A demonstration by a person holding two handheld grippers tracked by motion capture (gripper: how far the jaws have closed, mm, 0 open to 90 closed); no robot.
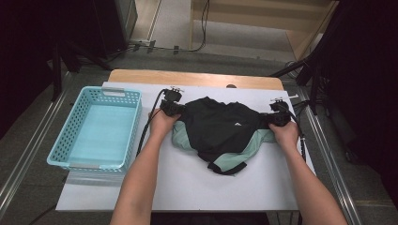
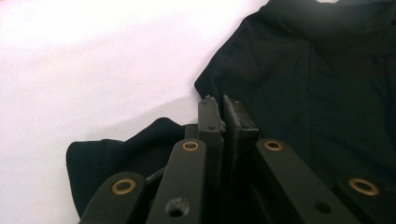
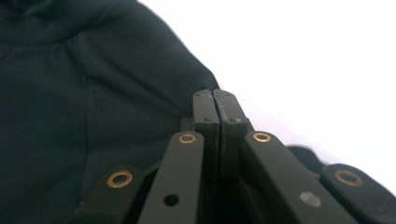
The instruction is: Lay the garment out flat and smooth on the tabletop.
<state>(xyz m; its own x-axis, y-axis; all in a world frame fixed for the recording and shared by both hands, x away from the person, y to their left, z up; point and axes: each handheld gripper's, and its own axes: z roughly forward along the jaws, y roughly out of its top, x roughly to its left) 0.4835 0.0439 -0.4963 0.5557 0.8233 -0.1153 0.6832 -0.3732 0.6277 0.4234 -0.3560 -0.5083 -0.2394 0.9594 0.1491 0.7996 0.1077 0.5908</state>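
High view: a black and mint-green garment [image 1: 220, 133] lies crumpled at the middle of the white bench [image 1: 187, 187], with a pale blue basket [image 1: 96, 126] well apart at the left edge. Both forearms reach forward; the left tongs [image 1: 172, 108] meet the garment's left side, the right tongs [image 1: 278, 117] its right side. Bare bench lies in front of the garment. Left gripper view: the jaws stand pressed together over black cloth, a fold lying beneath them; whether cloth is pinched cannot be told. Right gripper view: the jaws stand closed at the cloth's edge, bare white surface beyond.
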